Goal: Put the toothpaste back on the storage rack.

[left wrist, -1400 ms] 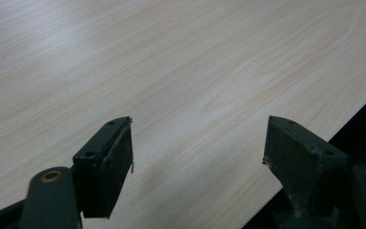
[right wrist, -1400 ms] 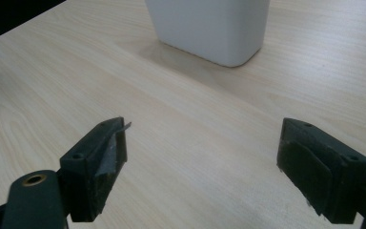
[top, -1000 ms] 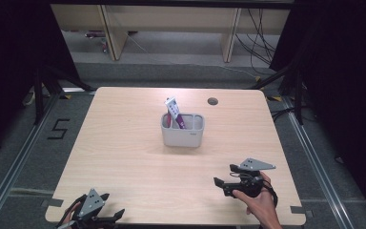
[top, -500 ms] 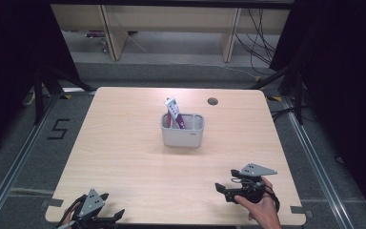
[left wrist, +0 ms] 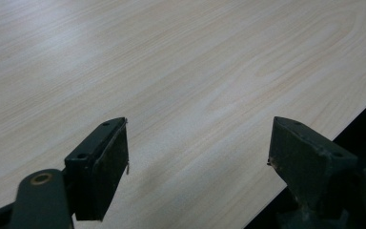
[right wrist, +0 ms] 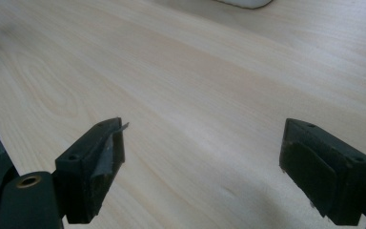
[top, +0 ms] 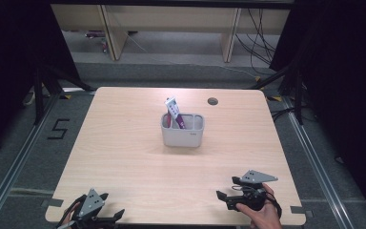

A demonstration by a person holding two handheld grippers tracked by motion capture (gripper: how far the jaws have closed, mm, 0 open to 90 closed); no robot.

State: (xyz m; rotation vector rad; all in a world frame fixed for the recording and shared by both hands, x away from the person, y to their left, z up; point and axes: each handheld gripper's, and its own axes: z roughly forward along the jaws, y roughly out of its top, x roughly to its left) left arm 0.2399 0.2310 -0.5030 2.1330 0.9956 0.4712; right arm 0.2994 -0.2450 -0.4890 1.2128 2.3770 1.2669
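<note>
right hand-held gripper (top: 229, 188) nearer table (top: 124, 143) edge, both spread, empty; left hand-held gripper (top: 108, 210); bin (top: 182, 135) well apart.

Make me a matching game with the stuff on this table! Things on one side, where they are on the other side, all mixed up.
Things:
1. grey holder
2. tube
3. round hole
4. right gripper

Places:
A. near the table's far edge
B. sticking up out of the holder
C. middle of the table
D. near edge, held in a hand, jaws open

Pairs: 1-C, 2-B, 3-A, 4-D
</note>
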